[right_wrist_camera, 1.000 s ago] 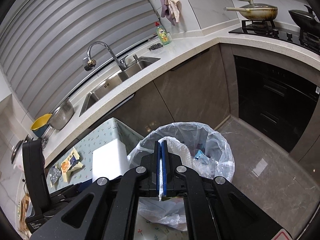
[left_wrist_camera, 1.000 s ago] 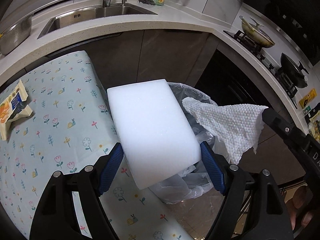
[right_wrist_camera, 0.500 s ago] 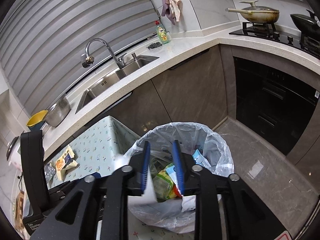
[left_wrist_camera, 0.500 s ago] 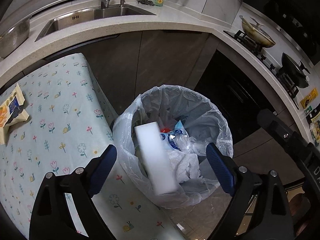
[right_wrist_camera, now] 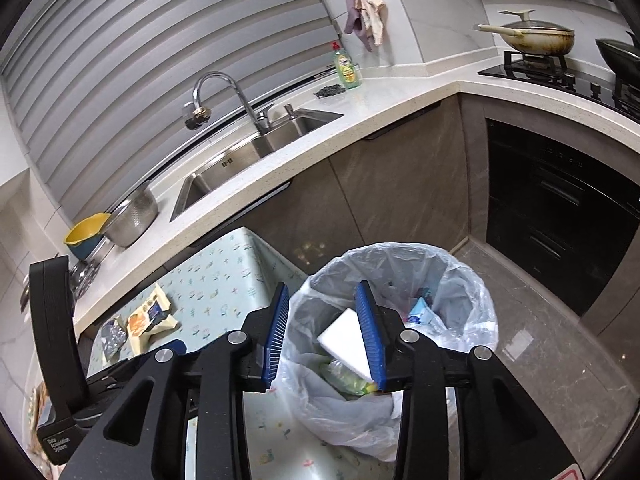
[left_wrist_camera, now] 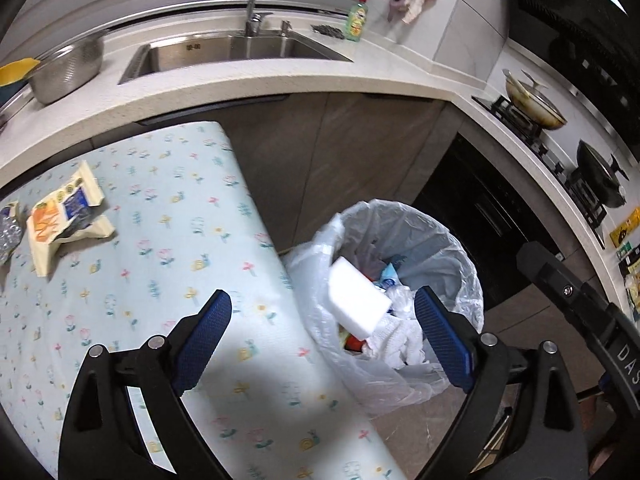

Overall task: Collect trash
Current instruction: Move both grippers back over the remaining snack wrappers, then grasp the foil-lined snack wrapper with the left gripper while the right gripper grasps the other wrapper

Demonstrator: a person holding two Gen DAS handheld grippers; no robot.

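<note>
both pieces of trash have left the fingers since a second ago: the white foam block (left_wrist_camera: 358, 298) that sat clamped in the left gripper (left_wrist_camera: 324, 344) now lies tilted inside the trash bin (left_wrist_camera: 460, 256), and the white paper towel (left_wrist_camera: 400, 340) that the right gripper (right_wrist_camera: 324, 336) pinched lies crumpled just under the block.

largest to smallest. the bench (left_wrist_camera: 140, 280) with its pale flowered cloth fills the left wrist view from 7 to 11 o'clock, its edge touching the bin's clear liner. the kitchen counter (left_wrist_camera: 280, 80) curves across 12 o'clock with the sink (left_wrist_camera: 240, 46) set in it. the bin stands on the floor at 4 o'clock of centre, holding the block, the towel and some coloured wrappers. the left gripper's fingers have just been opening and stand wide apart with nothing between them, one over the cloth, one over the bin. the right gripper's fingers have also just been opening, to a moderate gap, empty, above the near rim of the bin. a yellow snack wrapper (left_wrist_camera: 64, 220) lies on the bench at 9 o'clock, with a crinkled silver packet (left_wrist_camera: 8, 232) just beside it at the frame edge.
</note>
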